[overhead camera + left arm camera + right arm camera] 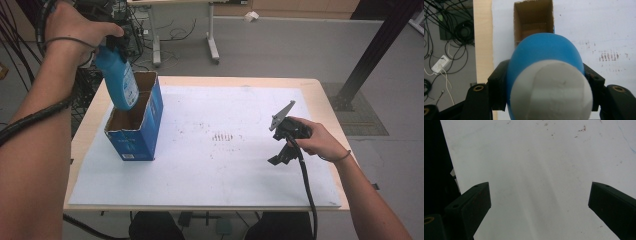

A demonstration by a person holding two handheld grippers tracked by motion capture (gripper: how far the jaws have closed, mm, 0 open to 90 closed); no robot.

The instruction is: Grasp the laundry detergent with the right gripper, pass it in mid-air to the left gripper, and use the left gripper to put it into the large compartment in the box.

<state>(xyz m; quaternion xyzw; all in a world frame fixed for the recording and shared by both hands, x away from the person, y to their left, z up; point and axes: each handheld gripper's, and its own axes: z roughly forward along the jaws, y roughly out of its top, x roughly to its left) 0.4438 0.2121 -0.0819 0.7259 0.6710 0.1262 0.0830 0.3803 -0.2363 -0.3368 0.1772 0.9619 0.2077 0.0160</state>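
The table (200, 82) is a pale wooden one covered with a white sheet (210, 165), and behind it you have a grey floor with cables and a table leg. In the high view your left gripper (116, 44) is raised over the left side of the table and pinches a blue bottle (120, 80) near its top. The bottle hangs bottom down, a little tilted, and its lower end is at the mouth of the open blue cardboard box (137, 137), over the nearer compartment; whether it is already inside I cannot tell. Your right gripper (280, 155) rests low on the right side of the sheet, well apart from the box, so the left hand is clearly the nearer one.

In the left gripper view you look down along the bottle (546, 57). Its white cap (551, 92) is close to the camera, and both black jaws press on its sides. Its long axis points almost straight down to the box (534, 22), whose brown inside is open just beyond the blue body, slightly to the left of it. I think the next move needs this axis kept in line with the opening while you lower the bottle.

In the right gripper view the jaws stand spread wide, with nothing between them, above the bare white sheet (536, 170).
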